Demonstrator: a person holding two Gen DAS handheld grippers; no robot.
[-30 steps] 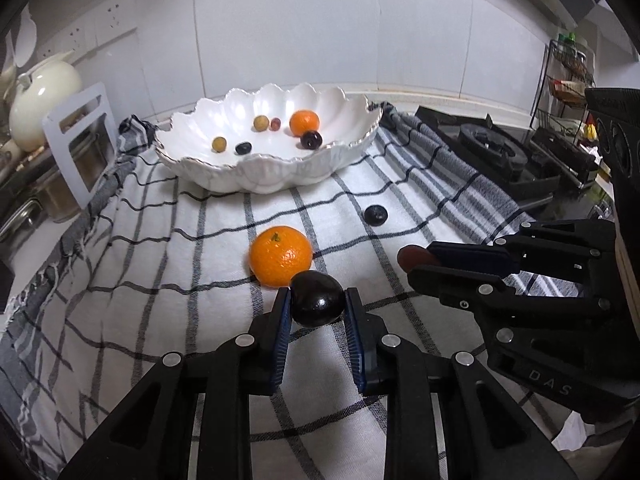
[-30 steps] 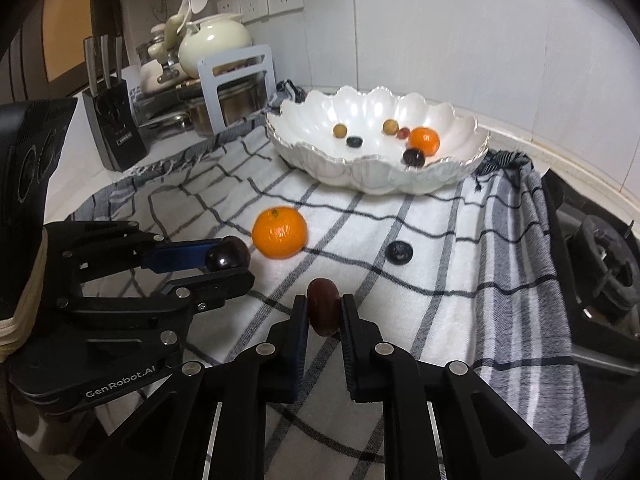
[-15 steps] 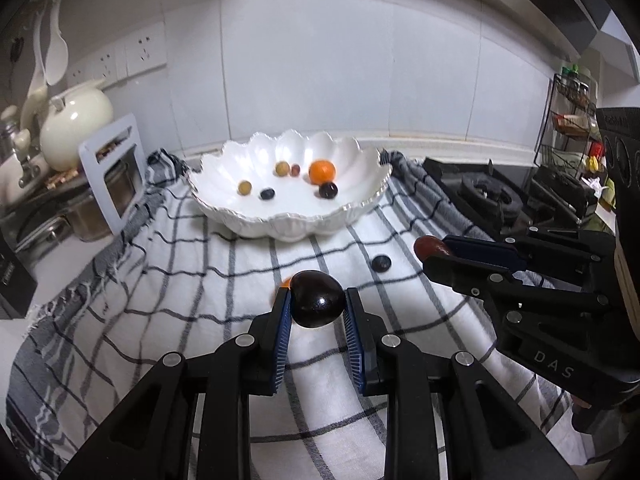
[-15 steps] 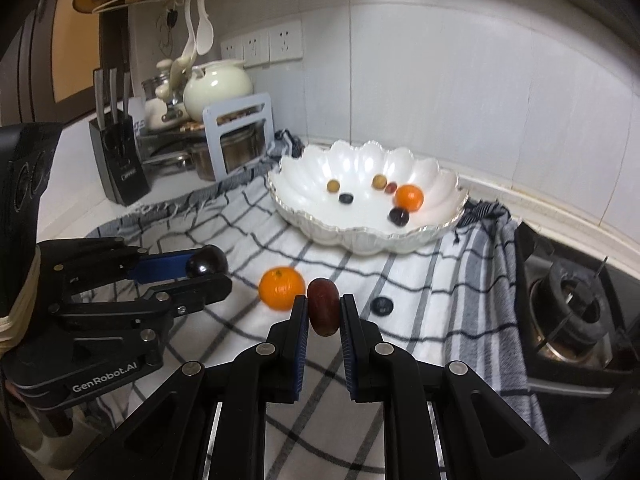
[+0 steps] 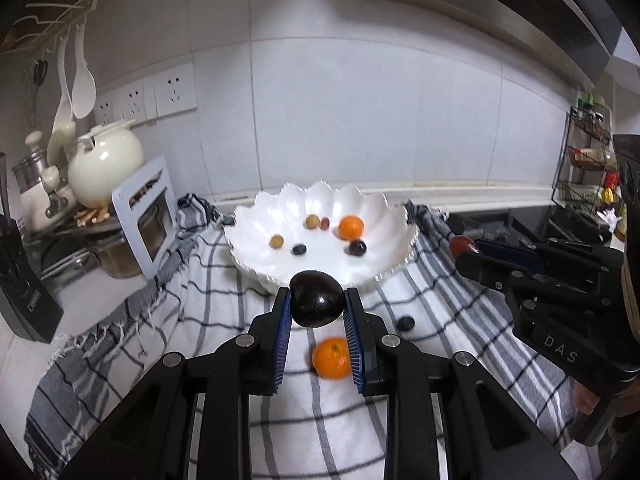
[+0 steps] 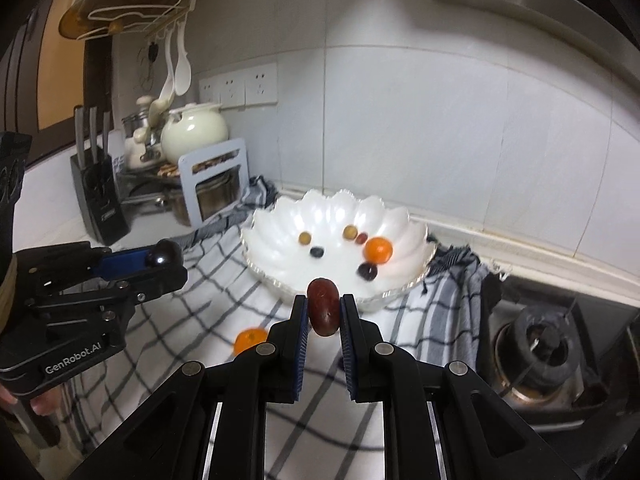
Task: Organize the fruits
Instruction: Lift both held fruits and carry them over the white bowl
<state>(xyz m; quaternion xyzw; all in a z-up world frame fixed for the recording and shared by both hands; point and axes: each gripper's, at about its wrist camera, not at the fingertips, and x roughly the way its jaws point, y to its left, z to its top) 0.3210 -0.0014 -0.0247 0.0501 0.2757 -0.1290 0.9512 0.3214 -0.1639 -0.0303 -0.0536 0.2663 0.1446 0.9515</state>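
Left hand-held gripper: clamped on a dark plum, the blue pads pressing on both of its sides; held in the air above the cloth.
Right hand-held gripper: clamped on a red-brown oval fruit, held upright between the pads, above the cloth.
Bowl: white, scalloped rim, standing on the checked cloth toward the wall; seen beyond both gripped fruits.
Bowl contents: one small orange, one dark round fruit just beside it, one dark berry, two yellowish grapes and one small red grape near the middle.
Loose fruit on cloth: one orange, seen below the left gripper's pads; one dark berry near it, toward the right gripper.
Worktop: covered mostly by the cloth; a knife block, a cream teapot and a metal pot stood at the left end.
Stove burner: to the right of the cloth.
Person: fingers visible under each gripper body at the frame edges.
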